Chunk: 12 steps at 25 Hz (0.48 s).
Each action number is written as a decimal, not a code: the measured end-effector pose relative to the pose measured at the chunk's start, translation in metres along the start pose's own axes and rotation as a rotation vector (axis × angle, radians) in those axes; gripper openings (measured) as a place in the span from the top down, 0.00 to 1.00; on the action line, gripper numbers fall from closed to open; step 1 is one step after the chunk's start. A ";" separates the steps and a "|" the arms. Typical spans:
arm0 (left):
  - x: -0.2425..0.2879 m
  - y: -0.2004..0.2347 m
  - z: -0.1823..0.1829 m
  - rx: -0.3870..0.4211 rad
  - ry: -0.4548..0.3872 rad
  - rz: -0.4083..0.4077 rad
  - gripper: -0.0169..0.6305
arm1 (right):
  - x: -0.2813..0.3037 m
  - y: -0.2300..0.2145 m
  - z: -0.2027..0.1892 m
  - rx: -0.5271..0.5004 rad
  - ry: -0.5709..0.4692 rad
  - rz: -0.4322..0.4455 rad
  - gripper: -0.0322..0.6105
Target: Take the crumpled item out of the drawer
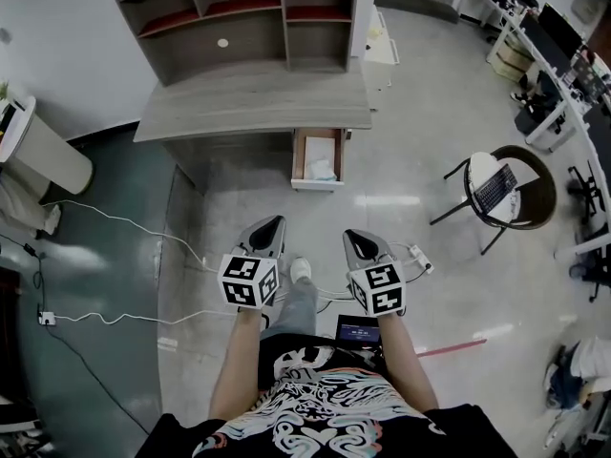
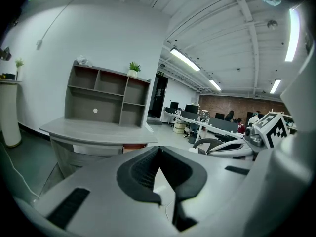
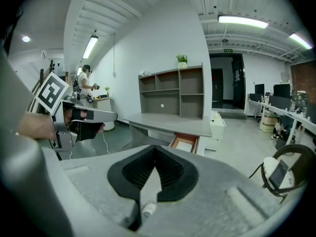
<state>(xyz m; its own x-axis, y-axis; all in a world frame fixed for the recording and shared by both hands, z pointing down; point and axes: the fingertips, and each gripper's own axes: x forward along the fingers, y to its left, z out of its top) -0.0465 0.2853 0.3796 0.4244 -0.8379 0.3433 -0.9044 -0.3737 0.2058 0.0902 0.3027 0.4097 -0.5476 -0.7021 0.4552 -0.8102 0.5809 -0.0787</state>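
Observation:
The drawer point(image 1: 317, 157) stands pulled out under the right end of the grey desk point(image 1: 253, 113). A white crumpled item point(image 1: 323, 170) lies inside it, toward the front. Both grippers hang in the air well short of the drawer, above the floor. My left gripper point(image 1: 269, 227) is shut and holds nothing, its tips point(image 2: 158, 149) meeting in a point. My right gripper point(image 1: 355, 241) is likewise shut and empty point(image 3: 155, 149). From the right gripper view the open drawer point(image 3: 185, 142) lies straight ahead. In the left gripper view only a brown sliver of the drawer point(image 2: 134, 146) shows.
A shelf unit point(image 1: 239, 17) sits on the desk. A round chair point(image 1: 496, 189) carrying a keyboard stands to the right. White cables point(image 1: 124, 222) and a power strip point(image 1: 420, 256) lie on the floor. A white bin point(image 1: 43, 151) stands at the left. A person point(image 3: 87, 85) stands far off.

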 end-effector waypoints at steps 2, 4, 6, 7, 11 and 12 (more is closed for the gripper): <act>0.028 0.015 0.007 -0.007 0.009 -0.005 0.97 | 0.026 -0.018 0.009 0.006 0.007 0.006 0.94; 0.059 0.032 0.016 -0.016 0.021 -0.012 0.97 | 0.055 -0.035 0.020 0.011 0.022 0.005 0.94; 0.092 0.051 0.027 -0.013 0.042 -0.023 0.97 | 0.085 -0.054 0.032 0.019 0.037 -0.002 0.94; 0.108 0.060 0.033 -0.010 0.054 -0.029 0.97 | 0.101 -0.064 0.038 0.025 0.046 -0.009 0.94; 0.163 0.095 0.051 -0.016 0.086 -0.061 0.97 | 0.155 -0.098 0.057 0.049 0.078 -0.040 0.94; 0.174 0.102 0.054 -0.014 0.092 -0.069 0.97 | 0.165 -0.106 0.060 0.055 0.083 -0.049 0.94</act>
<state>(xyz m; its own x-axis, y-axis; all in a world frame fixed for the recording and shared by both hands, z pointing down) -0.0672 0.0796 0.4107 0.4880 -0.7701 0.4109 -0.8727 -0.4226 0.2445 0.0733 0.1006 0.4404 -0.4894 -0.6914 0.5315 -0.8472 0.5215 -0.1018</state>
